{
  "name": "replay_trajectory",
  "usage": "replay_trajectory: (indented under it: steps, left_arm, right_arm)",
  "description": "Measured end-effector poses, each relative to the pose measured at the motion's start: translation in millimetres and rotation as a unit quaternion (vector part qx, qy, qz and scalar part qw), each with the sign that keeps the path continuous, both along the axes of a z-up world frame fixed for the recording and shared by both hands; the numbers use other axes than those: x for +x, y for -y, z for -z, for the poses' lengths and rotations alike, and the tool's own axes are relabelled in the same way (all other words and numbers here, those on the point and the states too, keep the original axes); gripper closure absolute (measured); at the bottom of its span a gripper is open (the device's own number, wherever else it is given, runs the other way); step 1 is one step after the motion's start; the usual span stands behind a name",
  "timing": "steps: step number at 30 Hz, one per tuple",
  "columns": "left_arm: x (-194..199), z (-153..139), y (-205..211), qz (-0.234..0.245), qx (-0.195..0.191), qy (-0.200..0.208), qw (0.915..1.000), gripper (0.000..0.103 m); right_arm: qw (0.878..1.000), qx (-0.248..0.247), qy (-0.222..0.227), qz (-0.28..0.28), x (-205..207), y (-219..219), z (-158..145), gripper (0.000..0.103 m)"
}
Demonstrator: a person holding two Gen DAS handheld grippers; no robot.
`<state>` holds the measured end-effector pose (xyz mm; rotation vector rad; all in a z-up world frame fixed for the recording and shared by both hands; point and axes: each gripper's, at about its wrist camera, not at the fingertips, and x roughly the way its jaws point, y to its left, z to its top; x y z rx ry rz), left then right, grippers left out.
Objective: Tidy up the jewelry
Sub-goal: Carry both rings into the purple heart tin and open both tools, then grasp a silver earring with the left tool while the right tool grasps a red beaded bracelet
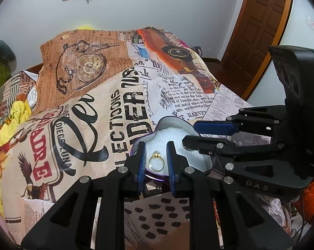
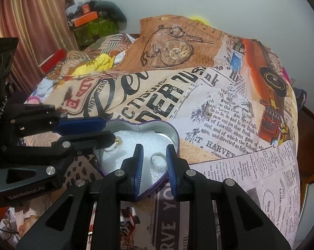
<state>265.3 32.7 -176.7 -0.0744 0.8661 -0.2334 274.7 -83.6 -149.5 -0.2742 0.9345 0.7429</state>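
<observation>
Left claw [image 1: 156,162]: I see its blue pads parted, with the gold ring [image 1: 155,162] in the gap between them; whether the pads already touch the band I cannot tell, so I don't count it as held.
Gold ring: it stands tilted on the white foam, its small setting uppermost, directly ahead of my left claw (no sideways correction looks needed).
Right claw [image 2: 154,162]: open to about the same width, gripping nothing that I can see, fingers angled down over the near lobe of the tin.
Silver ring [image 2: 157,160]: it lies half sunk in the foam, straight ahead between the right pads, hoop facing roughly toward the camera.
Heart tin [image 2: 173,134]: purple outside, silver inside, foam-lined, lid off, both rings inside it; it sits on the newspaper-print cloth [image 2: 219,112] that covers the surface.
Which claw is nearer: each has its own ring centred; I judge the left one closer to closing.
Risk: a thin band could tip flat into the soft foam.
</observation>
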Motion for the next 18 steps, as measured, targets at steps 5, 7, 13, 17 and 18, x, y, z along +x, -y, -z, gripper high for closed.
replay_trajectory:
  steps: [5,7,13,17,18]
  left_arm:
    - [-10.1,-12.9,-2.1,-0.009,0.0,0.011,0.9999,0.085]
    - [-15.8,-19.0,-3.1,-0.012,0.002,0.016,0.9998,0.085]
    - [-31.3,-34.4,-0.8,-0.015,0.008,0.027,0.9995,0.081]
    - [-43.2,-42.4,1.9,-0.018,0.013,0.033,0.9992,0.074]
    - [-46.4,-44.1,2.3,-0.019,0.014,0.034,0.9992,0.074]
  right_arm:
    - [1.0,0.0,0.015,0.003,-8.1,2.5,-10.4,0.074]
    - [1.0,0.0,0.022,0.005,-12.7,4.6,-16.2,0.074]
    - [0.999,0.003,0.04,0.014,-26.7,12.2,-32.5,0.074]
    - [0.999,0.008,0.046,0.022,-36.4,20.1,-41.8,0.074]
    - [0.999,0.008,0.047,0.024,-39.1,21.8,-43.3,0.073]
